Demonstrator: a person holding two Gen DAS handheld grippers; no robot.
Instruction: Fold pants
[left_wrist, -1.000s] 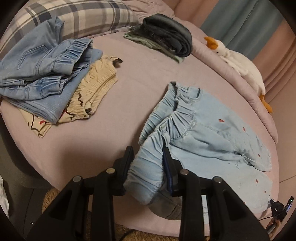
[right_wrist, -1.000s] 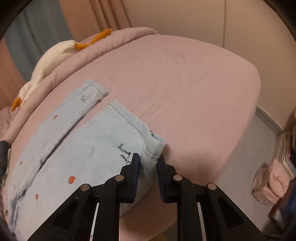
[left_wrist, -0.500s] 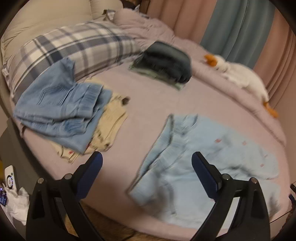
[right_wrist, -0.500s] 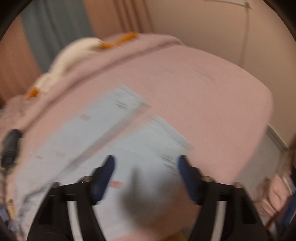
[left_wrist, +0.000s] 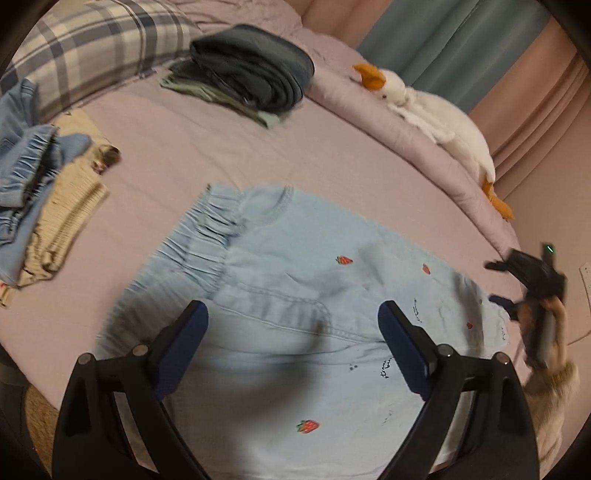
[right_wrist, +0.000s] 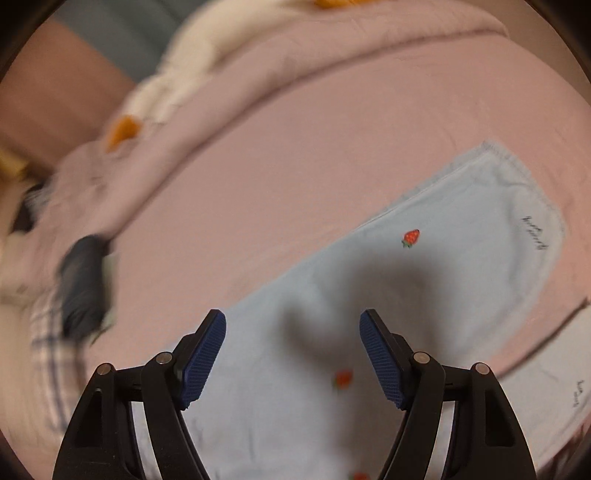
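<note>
Two views showed the same release. From the left wrist, the left gripper (left_wrist: 291, 334) hovered with jaws just opened, nothing between, over the light-blue strawberry-print denim pants (left_wrist: 295, 295) lying folded lengthwise near the pink bed's (left_wrist: 207, 158) edge. From the right wrist, the right gripper (right_wrist: 291, 345), jaws likewise just parted and empty, hung above the legs, seemingly freed for the next fold.

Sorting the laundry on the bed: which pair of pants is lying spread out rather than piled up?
The light blue strawberry pants, flat under the tongs; the other clothes sit in piles.
</note>
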